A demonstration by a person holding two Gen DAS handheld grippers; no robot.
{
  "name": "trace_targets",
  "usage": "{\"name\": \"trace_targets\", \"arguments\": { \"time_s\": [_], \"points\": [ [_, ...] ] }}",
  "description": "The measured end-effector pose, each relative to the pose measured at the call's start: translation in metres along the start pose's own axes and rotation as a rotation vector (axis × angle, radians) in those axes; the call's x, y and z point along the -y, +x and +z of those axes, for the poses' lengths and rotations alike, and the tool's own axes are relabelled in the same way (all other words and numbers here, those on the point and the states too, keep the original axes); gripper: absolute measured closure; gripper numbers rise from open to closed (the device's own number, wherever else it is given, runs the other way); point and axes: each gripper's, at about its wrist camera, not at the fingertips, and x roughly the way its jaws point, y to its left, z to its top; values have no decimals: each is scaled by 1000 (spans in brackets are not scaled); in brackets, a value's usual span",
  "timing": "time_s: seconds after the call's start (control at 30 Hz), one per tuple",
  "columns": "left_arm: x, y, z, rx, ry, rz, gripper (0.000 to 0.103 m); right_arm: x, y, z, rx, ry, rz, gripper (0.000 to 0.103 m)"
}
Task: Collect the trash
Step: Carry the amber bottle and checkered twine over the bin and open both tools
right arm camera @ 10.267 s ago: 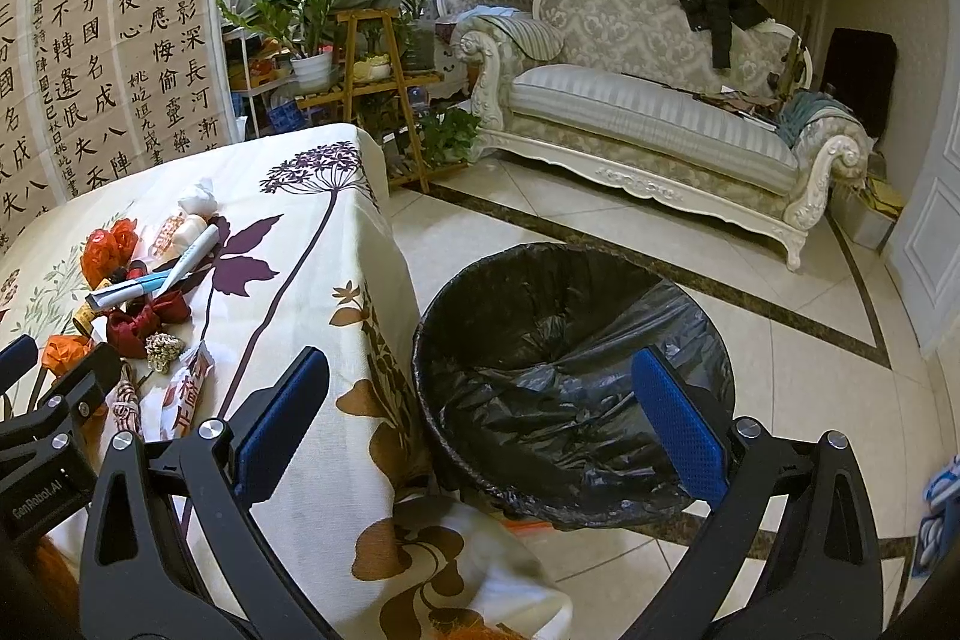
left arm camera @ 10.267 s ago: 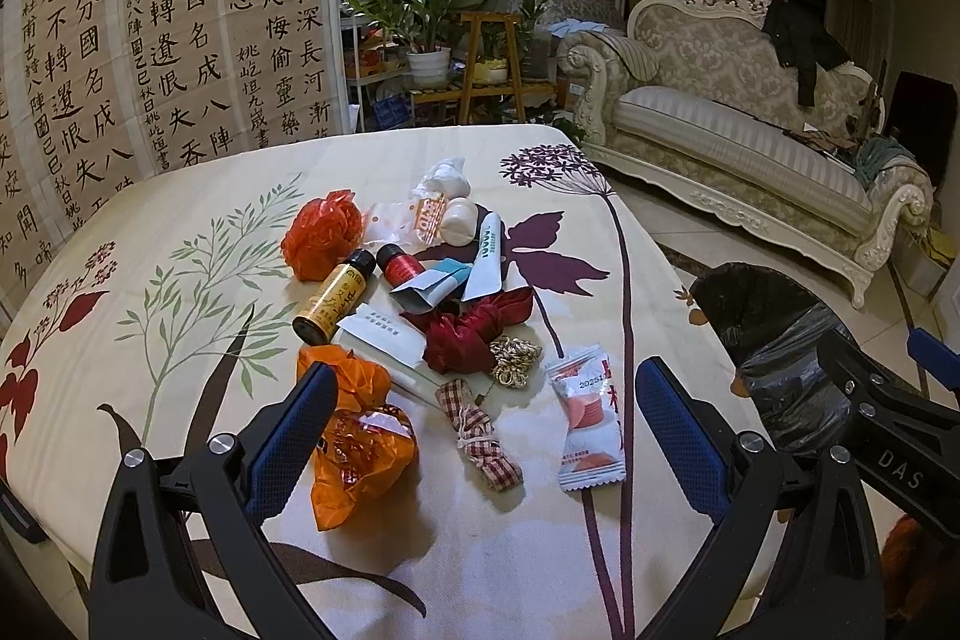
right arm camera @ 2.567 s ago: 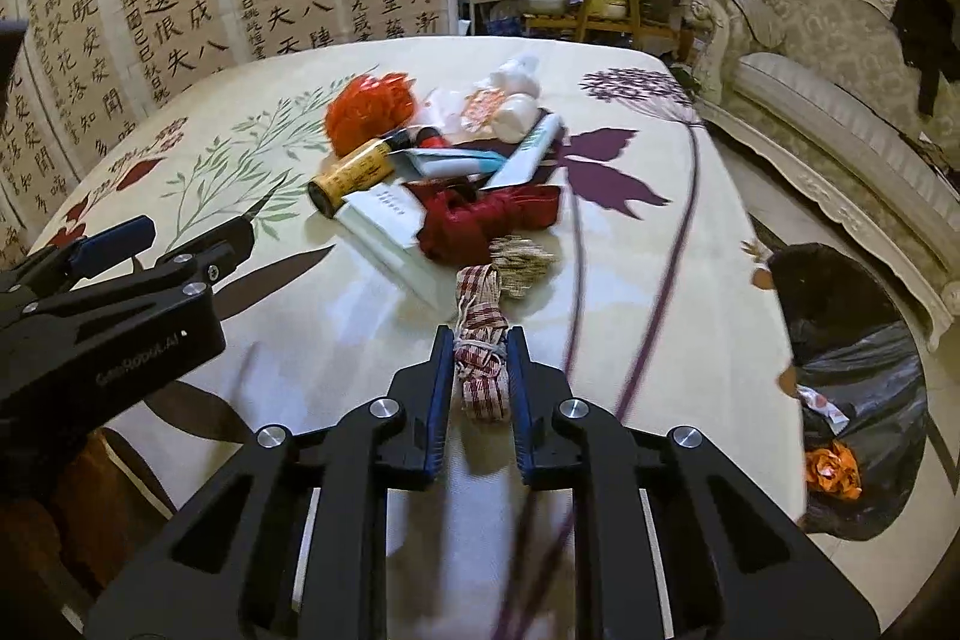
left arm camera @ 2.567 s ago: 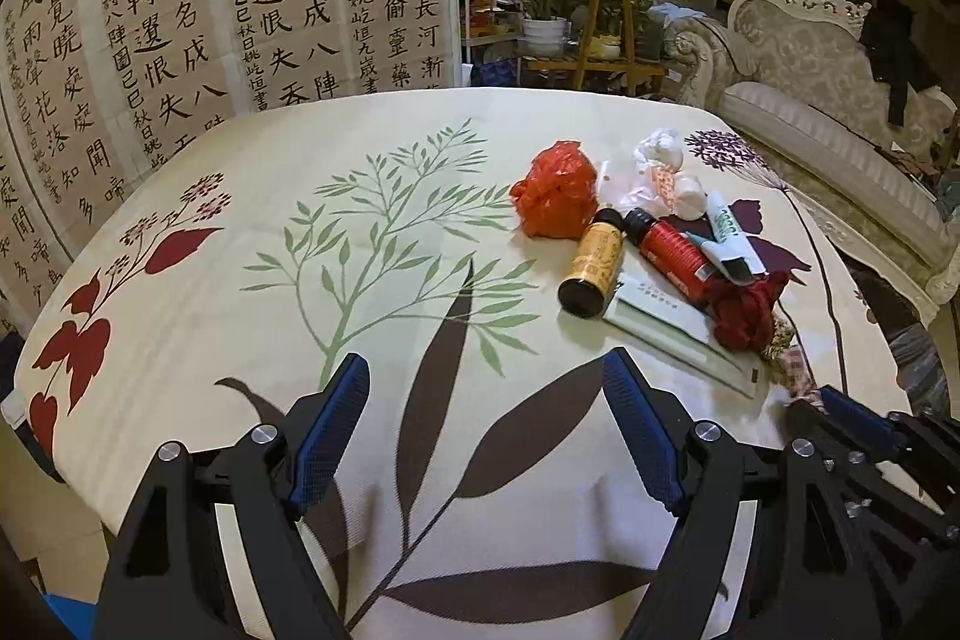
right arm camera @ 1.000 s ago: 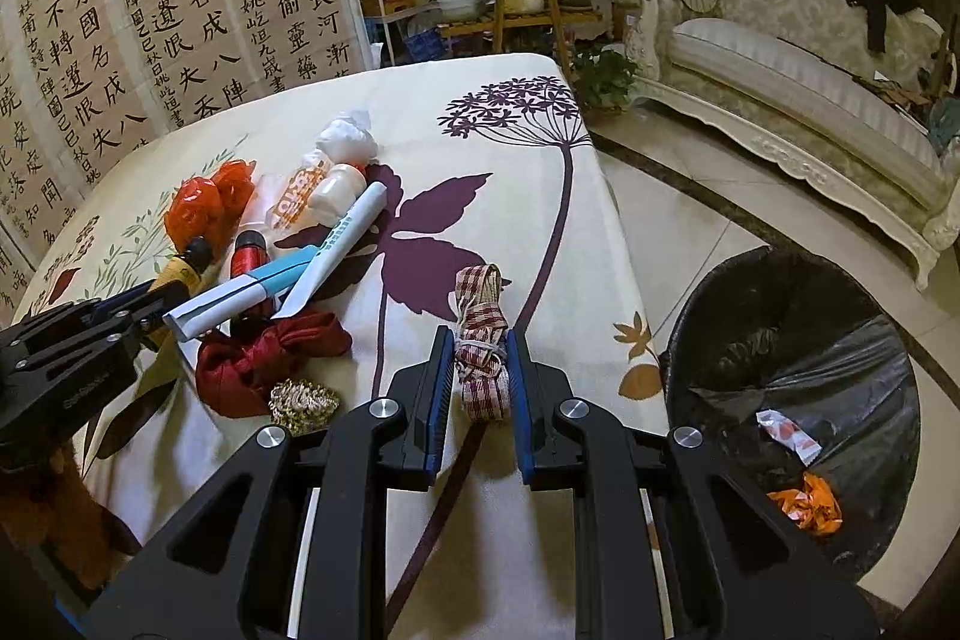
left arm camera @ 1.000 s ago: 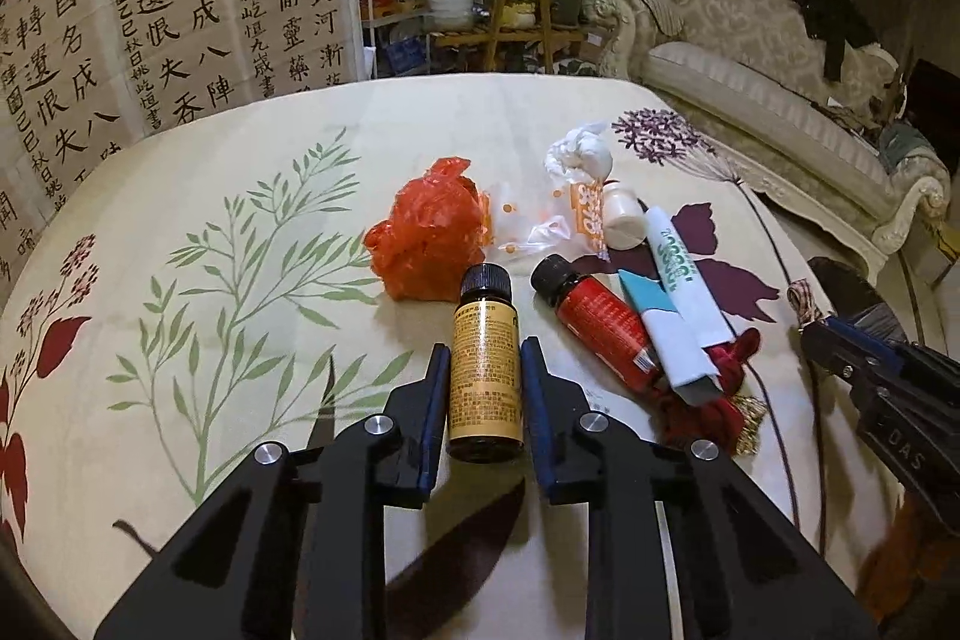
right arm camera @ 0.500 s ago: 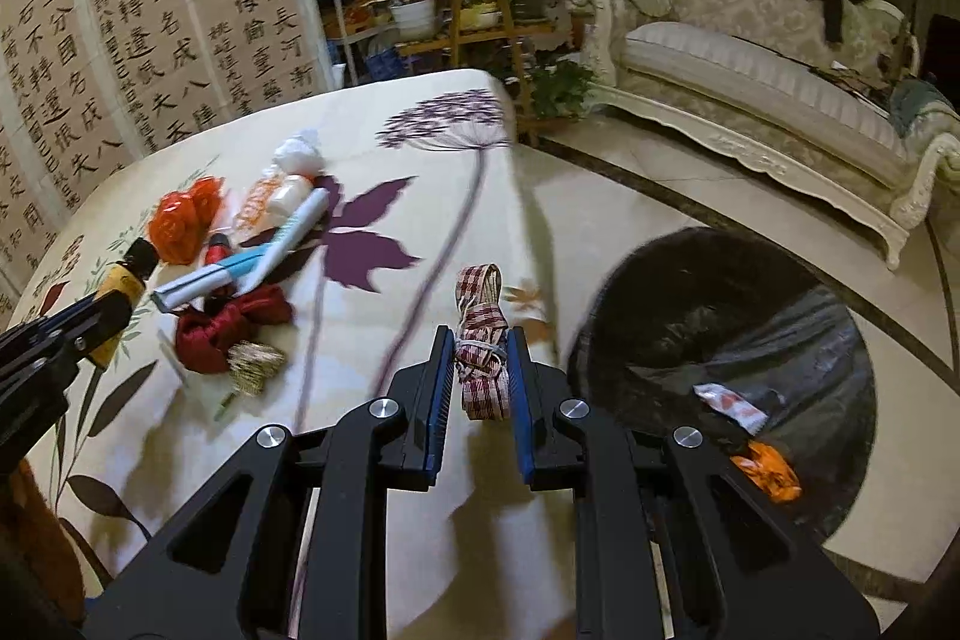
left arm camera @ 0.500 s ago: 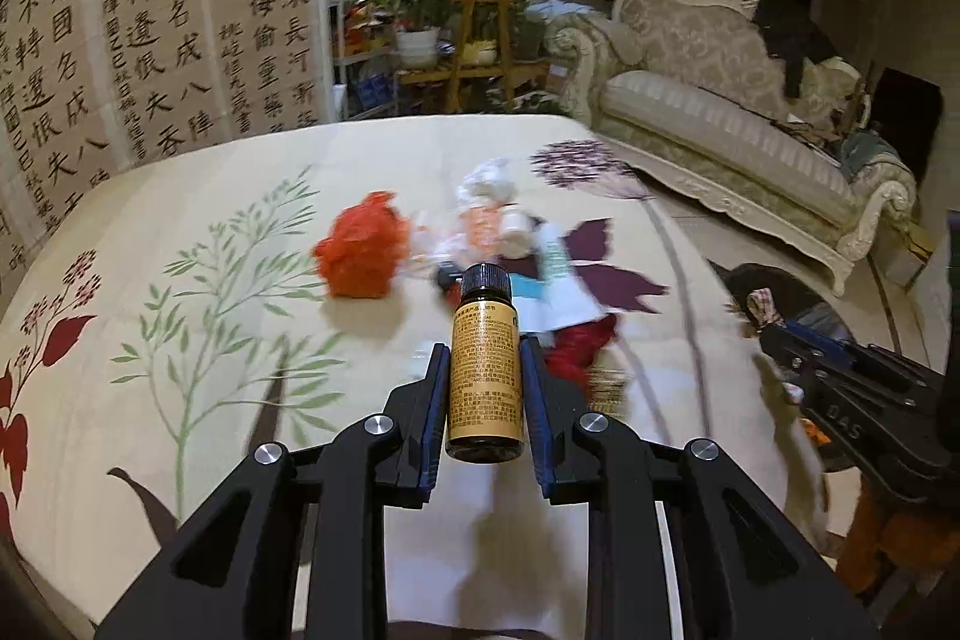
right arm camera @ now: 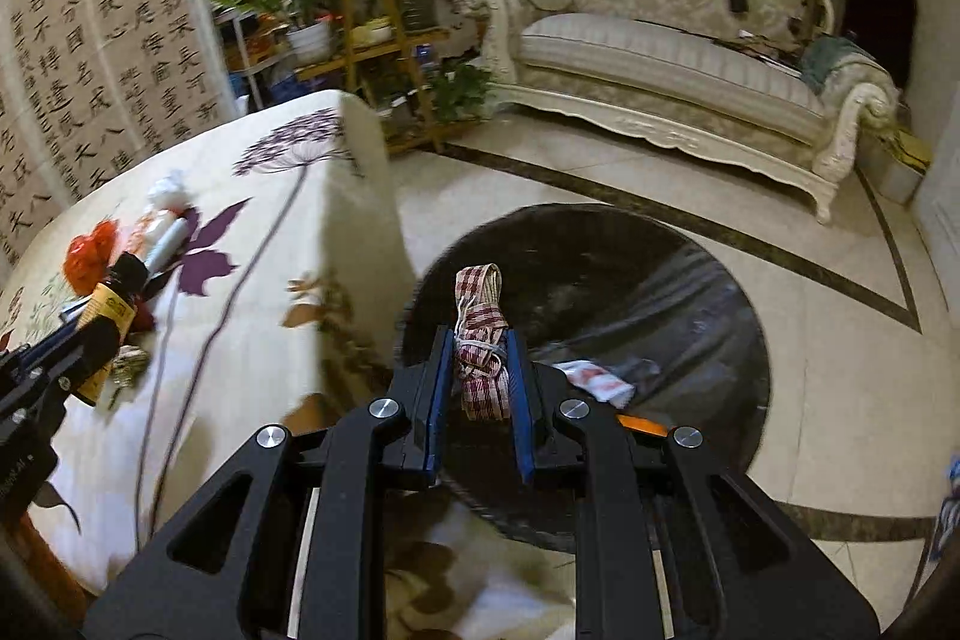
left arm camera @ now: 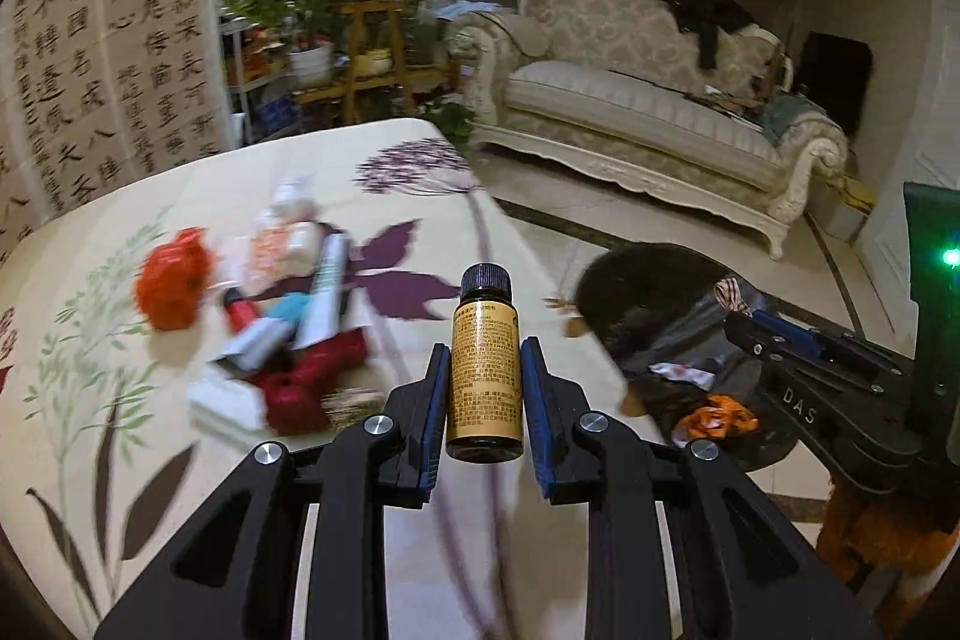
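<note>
While both claws carry loads toward the bin, the task looks roughly midway. The left claw [left arm camera: 485, 388] is clamped on a yellow-labelled bottle [left arm camera: 485, 376], held above the tabletop edge; the right claw [right arm camera: 478, 370] is clamped on a checked cloth strip [right arm camera: 480, 340], hanging over the black-lined trash bin [right arm camera: 690, 280]. Already in the bin: a white-red wrapper [right arm camera: 594, 376] and an orange wrapper [left arm camera: 717, 412]. Left on the tabletop [left arm camera: 180, 196]: orange crumpled bag [left arm camera: 171, 286], tubes [left arm camera: 327, 274], white box [left arm camera: 228, 403], red cloth scrunchie [left arm camera: 312, 376], white wad [left arm camera: 294, 196], more small bits, blurred. Neither load dropped yet. Surface: cream floral-print cloth, draped over the corner. Room: tiled floor, ornate pale sofa [right arm camera: 660, 58], potted plants on a wooden stand, calligraphy panel on the wall.
</note>
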Motion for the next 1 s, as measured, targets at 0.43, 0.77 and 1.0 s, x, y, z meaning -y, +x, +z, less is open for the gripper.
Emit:
{"name": "trace_targets", "arguments": {
  "time_s": [0.43,0.77,1.0],
  "points": [
    [63,39,13,-18,79,-35,78,47,11,5,5,67,-50,85],
    [89,63,22,-41,122,-34,78,68,23,10,-3,94,-74,85],
    [99,76,25,-52,144,-31,78,78,33,13,-12,108,-86,85]
  ]
}}
